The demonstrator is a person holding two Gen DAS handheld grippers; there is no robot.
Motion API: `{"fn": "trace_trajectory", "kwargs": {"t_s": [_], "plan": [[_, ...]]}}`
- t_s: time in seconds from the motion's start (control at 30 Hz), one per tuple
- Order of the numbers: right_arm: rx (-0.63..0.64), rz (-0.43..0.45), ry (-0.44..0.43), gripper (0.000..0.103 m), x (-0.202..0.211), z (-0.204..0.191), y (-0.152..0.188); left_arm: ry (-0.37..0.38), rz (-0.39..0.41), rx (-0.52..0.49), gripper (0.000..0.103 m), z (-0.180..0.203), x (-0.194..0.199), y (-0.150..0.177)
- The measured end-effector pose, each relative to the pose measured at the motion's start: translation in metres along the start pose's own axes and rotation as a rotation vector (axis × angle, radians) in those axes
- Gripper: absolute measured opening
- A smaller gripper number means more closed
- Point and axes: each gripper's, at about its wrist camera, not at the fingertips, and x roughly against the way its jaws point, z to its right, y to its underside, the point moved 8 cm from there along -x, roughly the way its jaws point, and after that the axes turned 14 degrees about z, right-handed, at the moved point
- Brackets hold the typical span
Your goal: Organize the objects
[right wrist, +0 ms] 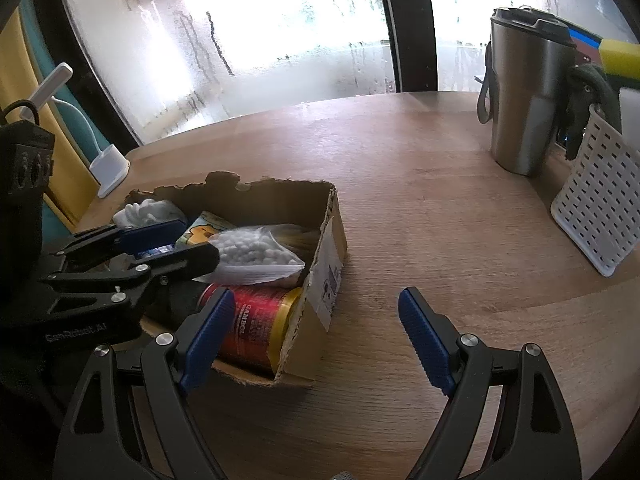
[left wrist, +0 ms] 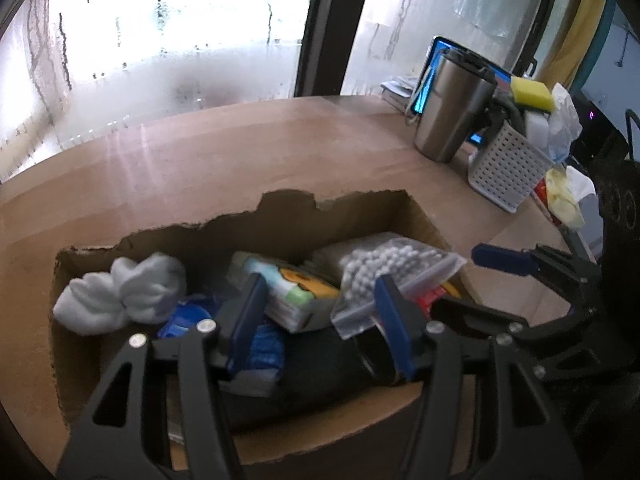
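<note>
While the left gripper (left wrist: 320,312) hangs with parted jaws over the torn cardboard box (right wrist: 324,280) at lower centre, gripping nothing, the right gripper (right wrist: 316,336) waits wide open beside it; bead bag (left wrist: 384,272) tops the contents.

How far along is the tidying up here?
Mostly packed: the cardboard box already holds a red can, a bag of white beads and white socks. Nothing is in hand; both grippers' jaws are open. The steel mug and white basket still stand outside.
</note>
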Motion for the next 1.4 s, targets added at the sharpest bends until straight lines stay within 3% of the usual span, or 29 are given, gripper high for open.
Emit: {"fn": "trace_trajectory", "kwargs": {"t_s": [0.53,1.0,1.4], "plan": [[0.012,0.009,0.007,0.086,0.007,-0.007,0.000,0.056,0.009,0.041,0.058,0.003,0.018,0.009],[0.036,0.031,0.006,0.086,0.021,-0.022,-0.001,-0.039,0.070,0.055,0.058,-0.020,0.056,0.010],[0.061,0.046,0.000,0.086,0.032,-0.040,0.000,-0.070,0.105,0.090,0.058,-0.038,0.088,0.017]]}}
